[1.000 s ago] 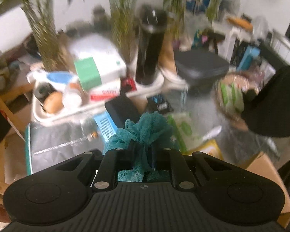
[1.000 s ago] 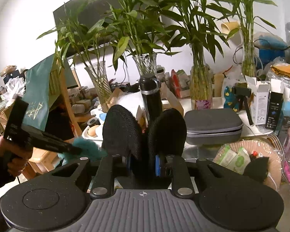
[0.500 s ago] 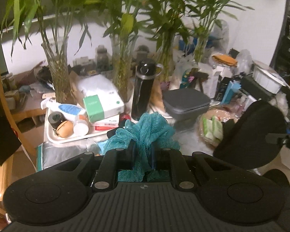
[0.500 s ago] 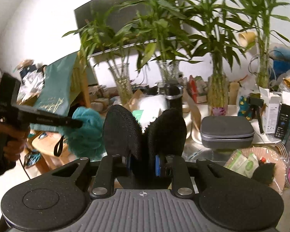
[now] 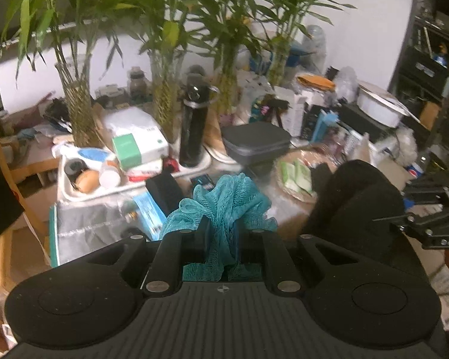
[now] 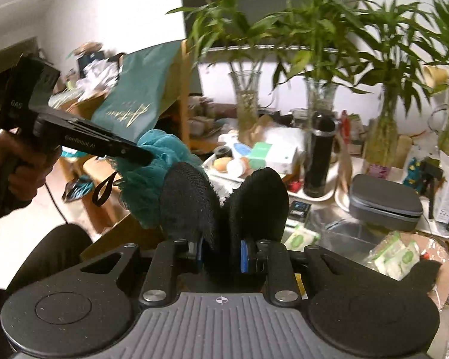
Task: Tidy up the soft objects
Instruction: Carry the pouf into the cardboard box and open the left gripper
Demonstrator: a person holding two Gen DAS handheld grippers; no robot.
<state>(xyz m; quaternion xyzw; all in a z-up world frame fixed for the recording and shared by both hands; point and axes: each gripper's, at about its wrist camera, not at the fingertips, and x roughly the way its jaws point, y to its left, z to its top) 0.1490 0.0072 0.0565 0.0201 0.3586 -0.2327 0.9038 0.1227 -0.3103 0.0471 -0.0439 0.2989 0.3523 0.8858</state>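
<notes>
My left gripper (image 5: 223,233) is shut on a teal mesh bath pouf (image 5: 224,200) and holds it in the air in front of the cluttered table. The pouf also shows in the right wrist view (image 6: 152,176), at the tip of the left gripper (image 6: 143,157). My right gripper (image 6: 223,248) is shut on a folded black sponge pad (image 6: 224,200), which bulges out on both sides of the fingers. In the left wrist view that black pad (image 5: 359,200) is at the right, close beside the pouf.
The table holds a black bottle (image 5: 193,125), a grey zip case (image 5: 256,146), a white tray (image 5: 71,193) of toiletries, a woven basket (image 5: 284,179) with green packets, and several glass vases of bamboo (image 5: 77,113). A wooden chair with a teal bag (image 6: 128,101) stands left.
Both grippers have lifted and drawn back from the table, each keeping its load. The black pad has come nearer the pouf. The right wrist view has swung left.
</notes>
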